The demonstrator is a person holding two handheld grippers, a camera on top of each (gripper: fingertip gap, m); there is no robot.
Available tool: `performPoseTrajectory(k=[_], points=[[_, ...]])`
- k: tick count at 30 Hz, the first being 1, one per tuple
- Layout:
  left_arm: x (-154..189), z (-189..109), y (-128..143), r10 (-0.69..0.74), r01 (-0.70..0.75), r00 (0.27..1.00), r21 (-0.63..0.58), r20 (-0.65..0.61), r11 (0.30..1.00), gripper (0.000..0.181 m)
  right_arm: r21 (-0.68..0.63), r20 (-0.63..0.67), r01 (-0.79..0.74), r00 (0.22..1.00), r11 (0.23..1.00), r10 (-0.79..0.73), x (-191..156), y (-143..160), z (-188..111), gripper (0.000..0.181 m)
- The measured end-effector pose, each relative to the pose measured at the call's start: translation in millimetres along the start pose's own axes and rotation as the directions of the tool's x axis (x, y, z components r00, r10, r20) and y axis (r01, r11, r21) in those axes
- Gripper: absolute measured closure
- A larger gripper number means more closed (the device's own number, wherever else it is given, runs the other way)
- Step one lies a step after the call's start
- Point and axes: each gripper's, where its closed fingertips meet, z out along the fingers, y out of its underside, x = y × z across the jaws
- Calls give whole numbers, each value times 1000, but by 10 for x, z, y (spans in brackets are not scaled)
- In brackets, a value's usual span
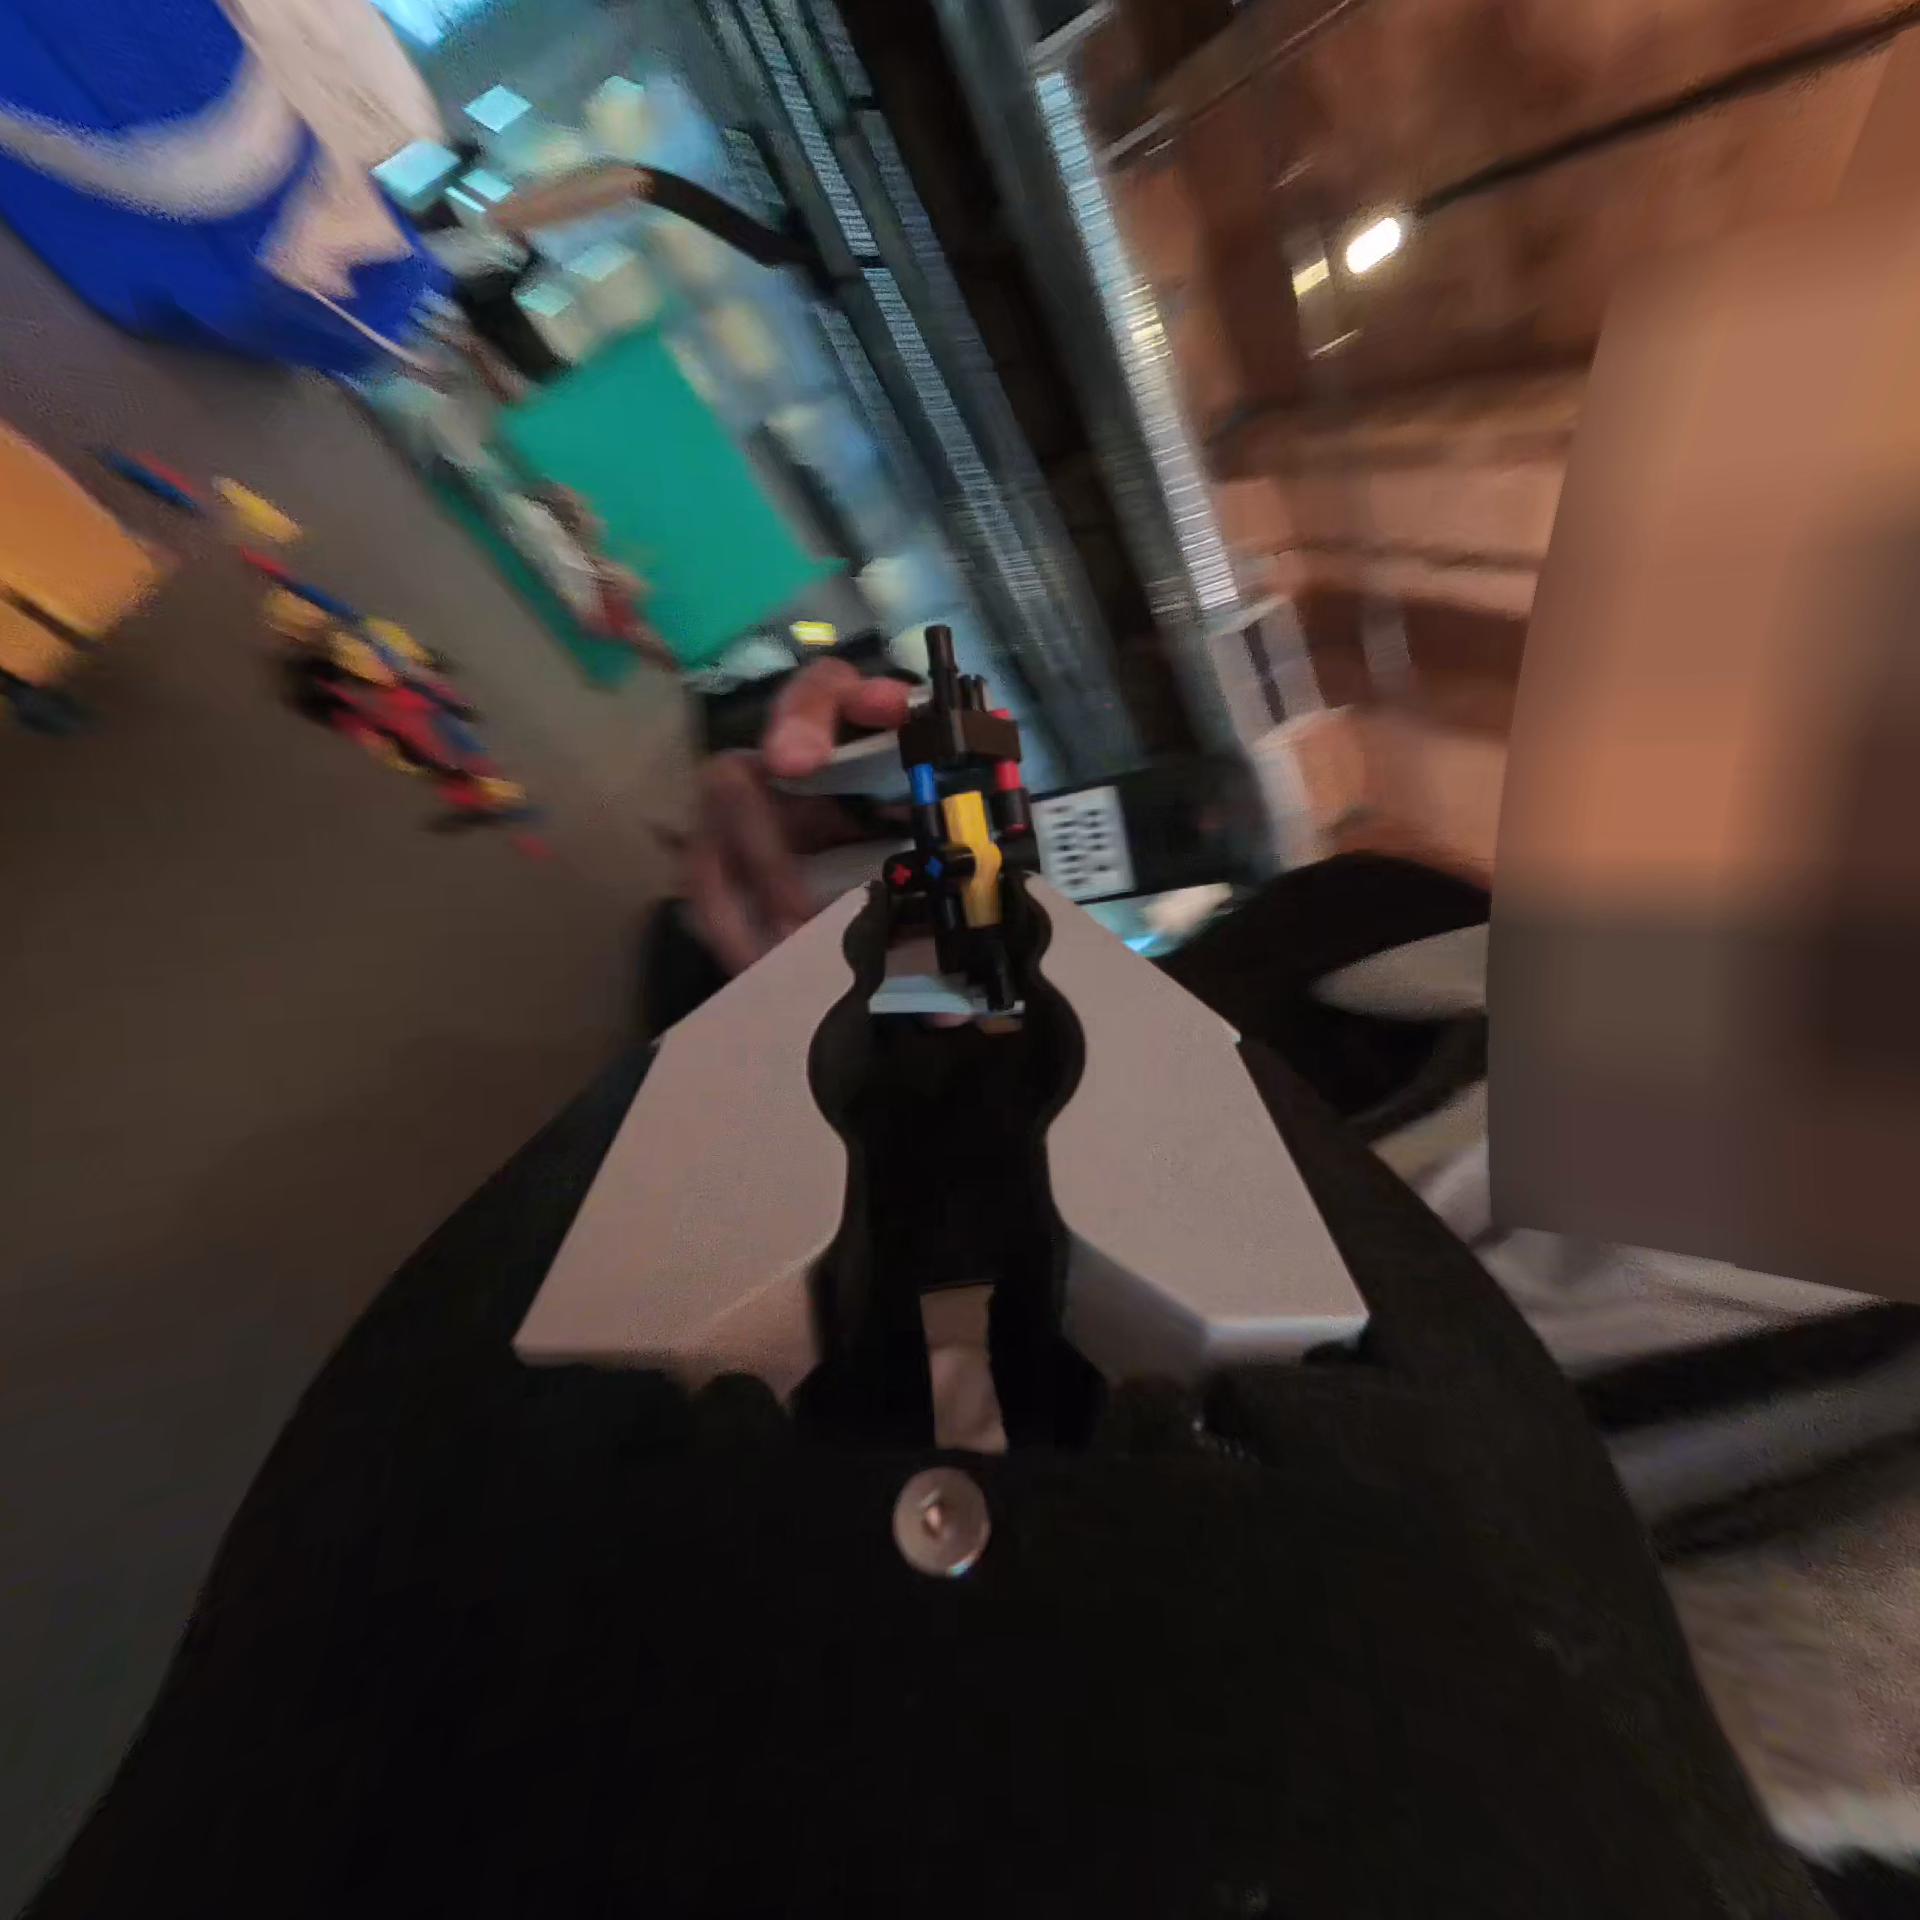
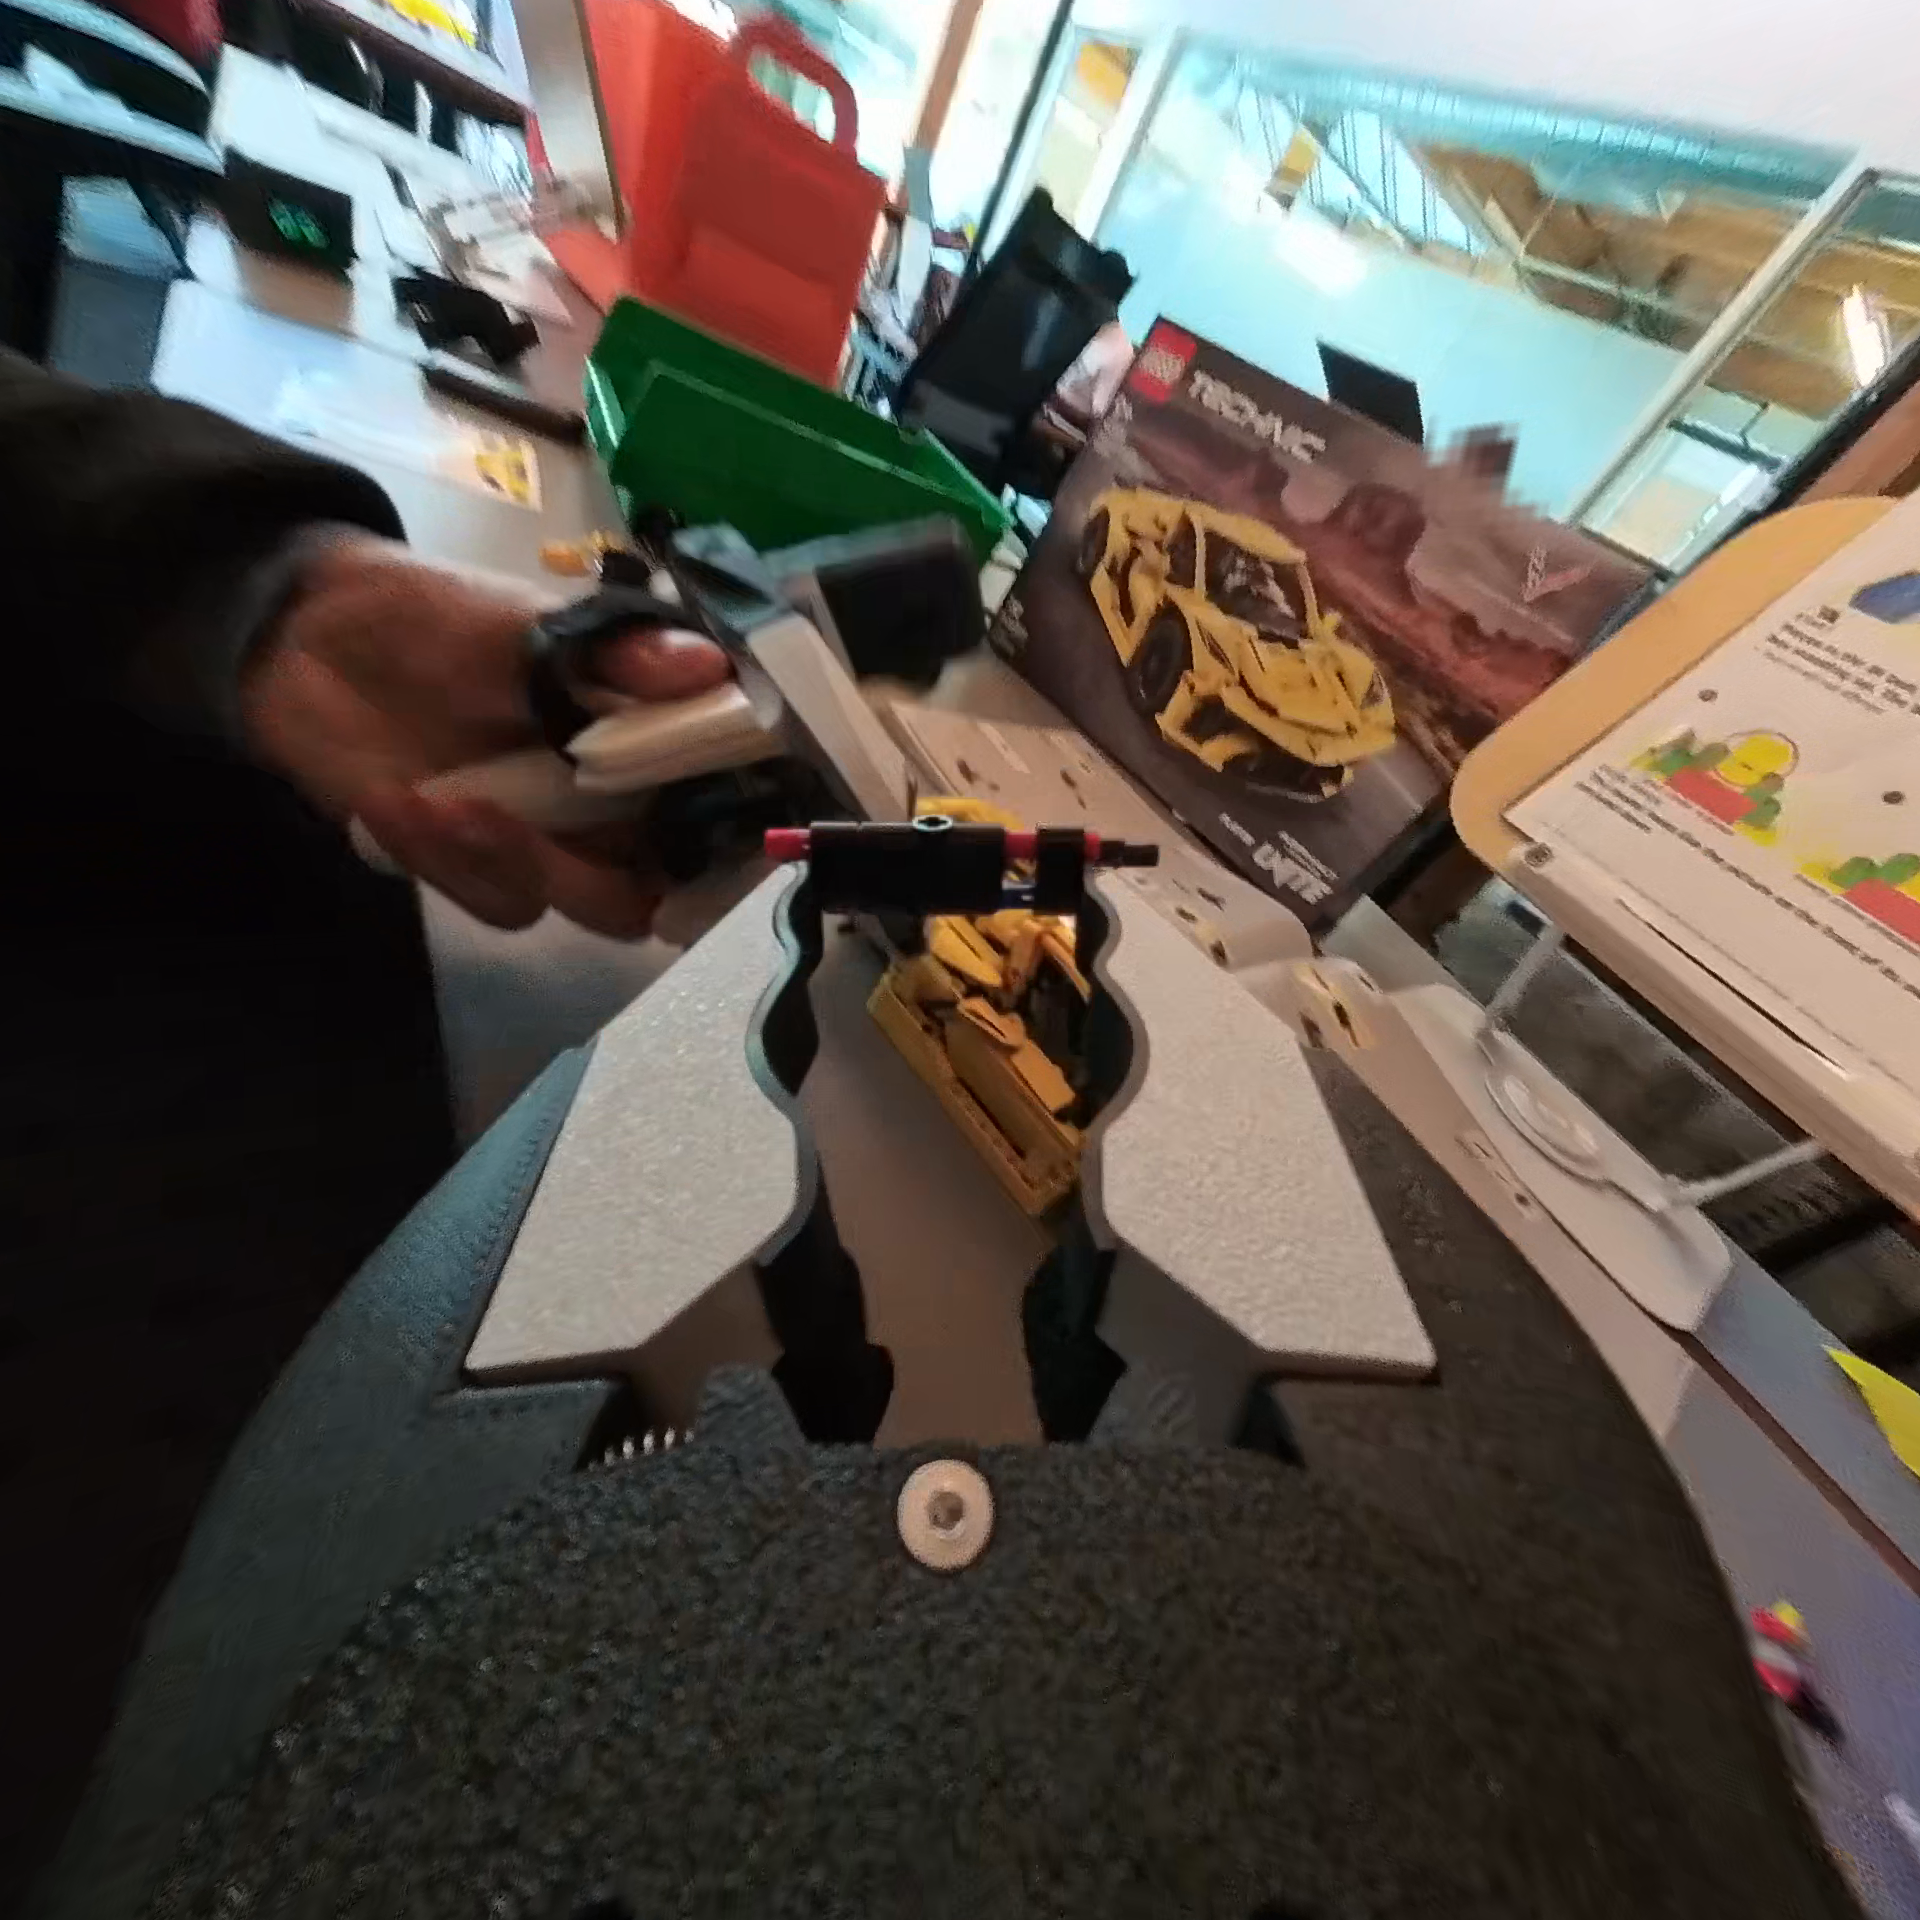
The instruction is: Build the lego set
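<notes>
Left gripper (image 1: 951,914) clamped on small yellow-black sub-assembly (image 1: 961,821); right gripper (image 2: 940,894) pinching black axle piece (image 2: 935,857) crosswise at fingertips, above yellow car (image 2: 987,997). Light, stiff, probably easily popped apart; better gripped on solid beams.

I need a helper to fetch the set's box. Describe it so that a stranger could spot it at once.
In the right wrist view, start at the green bin at the back of the table. Just to its right, propped up and leaning, stands the dark cardboard box. Unlike the white instruction sheet on the stand farther right, it pictures a yellow sports car on a dusky ground.
</notes>
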Motion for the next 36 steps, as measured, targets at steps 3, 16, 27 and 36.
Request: performPoseTrajectory(k=[3,16,27,36], points=[[-145,-76,5,227,-211,954,-99,197,973,146,-185,-8,70,997,980,-73,13,223,59,133],[-288,-31,150,203,-167,949,-162,240,973,147,-400,44,243,968,884,-246,-113,363,92,133],[235,-52,-42,-266,284,909,10,-321,959,148,-62,-20,37,999,997,-38,-72,-175,63,132],[273,-23,-19,-237,252,915,4,-327,968,148,-51,13,48,999,998,-48,-148,-192,58,123]])
